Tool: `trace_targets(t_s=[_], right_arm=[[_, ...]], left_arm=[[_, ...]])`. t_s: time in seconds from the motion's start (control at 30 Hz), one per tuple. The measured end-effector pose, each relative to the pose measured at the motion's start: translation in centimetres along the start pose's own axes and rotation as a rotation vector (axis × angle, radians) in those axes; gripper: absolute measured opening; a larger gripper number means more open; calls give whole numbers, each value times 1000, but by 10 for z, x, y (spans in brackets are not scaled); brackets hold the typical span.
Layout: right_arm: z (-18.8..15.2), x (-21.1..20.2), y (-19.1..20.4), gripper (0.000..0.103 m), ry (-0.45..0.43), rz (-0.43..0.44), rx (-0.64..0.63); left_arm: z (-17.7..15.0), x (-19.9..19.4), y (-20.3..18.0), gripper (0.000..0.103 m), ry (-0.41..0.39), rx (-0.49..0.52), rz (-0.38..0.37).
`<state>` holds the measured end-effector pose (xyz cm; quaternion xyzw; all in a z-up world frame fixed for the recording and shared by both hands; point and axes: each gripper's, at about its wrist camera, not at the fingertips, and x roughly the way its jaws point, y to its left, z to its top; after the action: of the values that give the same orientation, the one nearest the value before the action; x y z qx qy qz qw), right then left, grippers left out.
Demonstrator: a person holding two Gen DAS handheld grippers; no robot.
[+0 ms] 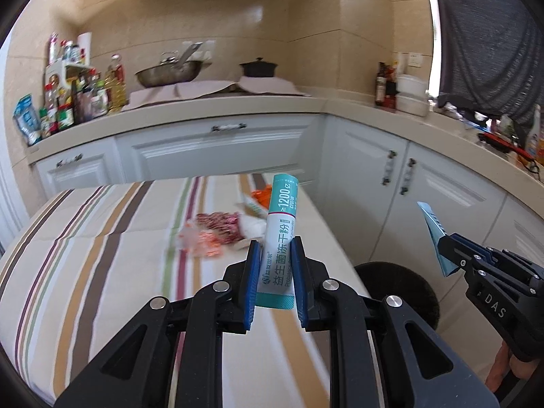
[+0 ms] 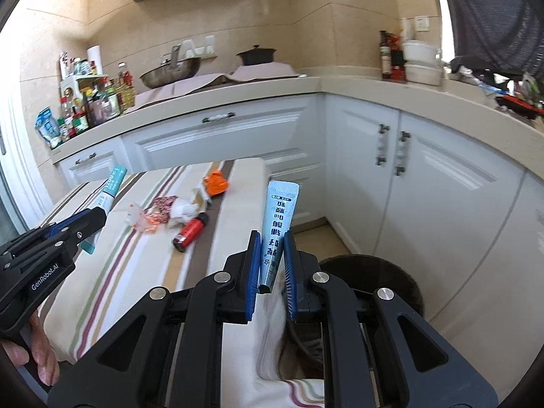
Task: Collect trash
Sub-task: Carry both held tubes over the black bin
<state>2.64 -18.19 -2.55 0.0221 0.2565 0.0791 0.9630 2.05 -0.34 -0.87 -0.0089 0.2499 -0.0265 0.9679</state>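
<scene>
We read "≥1200亿" and "益生菌冻干粉" on the teal sachet (image 1: pixel 280 238). The right tool (image 1: pixel 445 250) body carries "DAS"; the left tool (image 2: pixel 93 226) body reads "GenRobot.AI". The blue sachet (image 2: pixel 277 227) shows inverted print, possibly "D10"; its remaining characters are illegible.

Both wrist cams sit just behind their own jaws, angled down across the striped table (image 1: pixel 102 238) toward the far counter (image 1: pixel 210 108). Each sees the other gripper side-on. Shared: table, scattered trash (image 2: pixel 163 214), bin (image 2: pixel 374 272), corner cabinets.
</scene>
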Motion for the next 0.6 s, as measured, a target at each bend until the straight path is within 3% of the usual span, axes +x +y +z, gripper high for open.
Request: trace_targets(t_s=[0.6], right_arm=[[-17, -22, -74, 14, -26, -146, 71]], left_arm=[[-2, 14, -79, 20, -14, 86, -137]])
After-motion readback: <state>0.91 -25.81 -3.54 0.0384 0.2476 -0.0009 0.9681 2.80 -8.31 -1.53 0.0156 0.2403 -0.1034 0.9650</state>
